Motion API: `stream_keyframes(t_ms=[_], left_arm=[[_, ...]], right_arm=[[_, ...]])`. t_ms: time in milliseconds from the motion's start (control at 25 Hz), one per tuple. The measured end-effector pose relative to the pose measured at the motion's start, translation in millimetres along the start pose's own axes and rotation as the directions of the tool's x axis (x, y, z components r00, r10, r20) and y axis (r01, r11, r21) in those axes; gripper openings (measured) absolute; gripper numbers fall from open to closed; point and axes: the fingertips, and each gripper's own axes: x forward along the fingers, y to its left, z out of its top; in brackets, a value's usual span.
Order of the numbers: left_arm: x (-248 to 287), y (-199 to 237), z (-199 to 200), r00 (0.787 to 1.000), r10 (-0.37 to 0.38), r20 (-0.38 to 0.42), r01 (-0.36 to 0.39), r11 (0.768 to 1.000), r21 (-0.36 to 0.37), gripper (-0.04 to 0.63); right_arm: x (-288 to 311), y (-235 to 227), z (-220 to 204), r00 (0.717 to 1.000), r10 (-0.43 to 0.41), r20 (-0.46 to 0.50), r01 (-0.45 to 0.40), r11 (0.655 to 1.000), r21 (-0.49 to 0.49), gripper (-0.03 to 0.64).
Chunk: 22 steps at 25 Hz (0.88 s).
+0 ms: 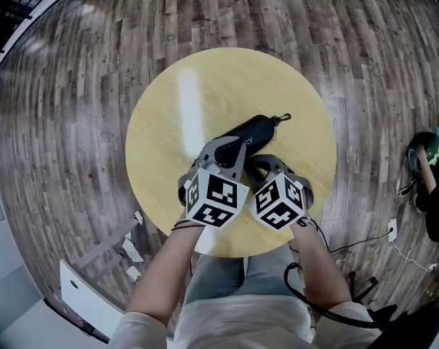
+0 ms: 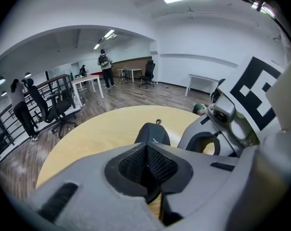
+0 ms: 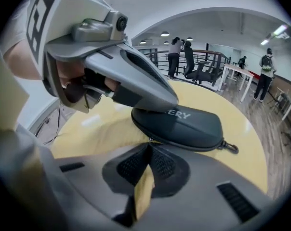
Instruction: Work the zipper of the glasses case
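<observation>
Nearest, the right claw is pressed together at its tips, nipping the small metal zipper pull on the near edge of the glasses case. The black case lies flat on the round yellow table, just beyond those tips. The left claw is also pressed together, with nothing between its pads. It lies across the top of the case. At the case's far end, a metal clip rests on the table.
</observation>
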Motion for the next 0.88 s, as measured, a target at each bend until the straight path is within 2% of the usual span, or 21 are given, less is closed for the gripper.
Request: stream_keyframes(t_ms=[200,400,600,760,880], left_arm=[[-0.5,2.9,0.6,1.0,-0.002,0.009,0.002,1.0,-0.001,0.003],[-10.9,-4.0,0.1,0.998,-0.053,0.018,0.053,0.999,-0.002,0.003],[-21.0,-27.3,21.4,0.988,-0.135,0.075,0.138,0.99,-0.036,0.003],[0.9,-54.2,46.3,0.982,-0.17,0.081,0.168,0.985,0.035,0.003],[26.6,-68.8,53.6,0.981,-0.19,0.033,0.187,0.978,0.092,0.003]], right_arm=[[14.2,18.9,14.7,0.999,0.03,0.027,-0.029,0.999,-0.018,0.002],[-5.7,13.5,0.8,0.999,0.035,0.026,-0.033,0.997,-0.063,0.002],[-40.8,-29.8,-46.2,0.998,-0.051,-0.046,0.045,0.991,-0.127,0.002],[-61.5,-62.2,-65.8,0.993,-0.098,-0.063,0.087,0.985,-0.149,0.002],[-64.8,-71.0,-70.2,0.994,-0.09,-0.061,0.078,0.981,-0.178,0.002]])
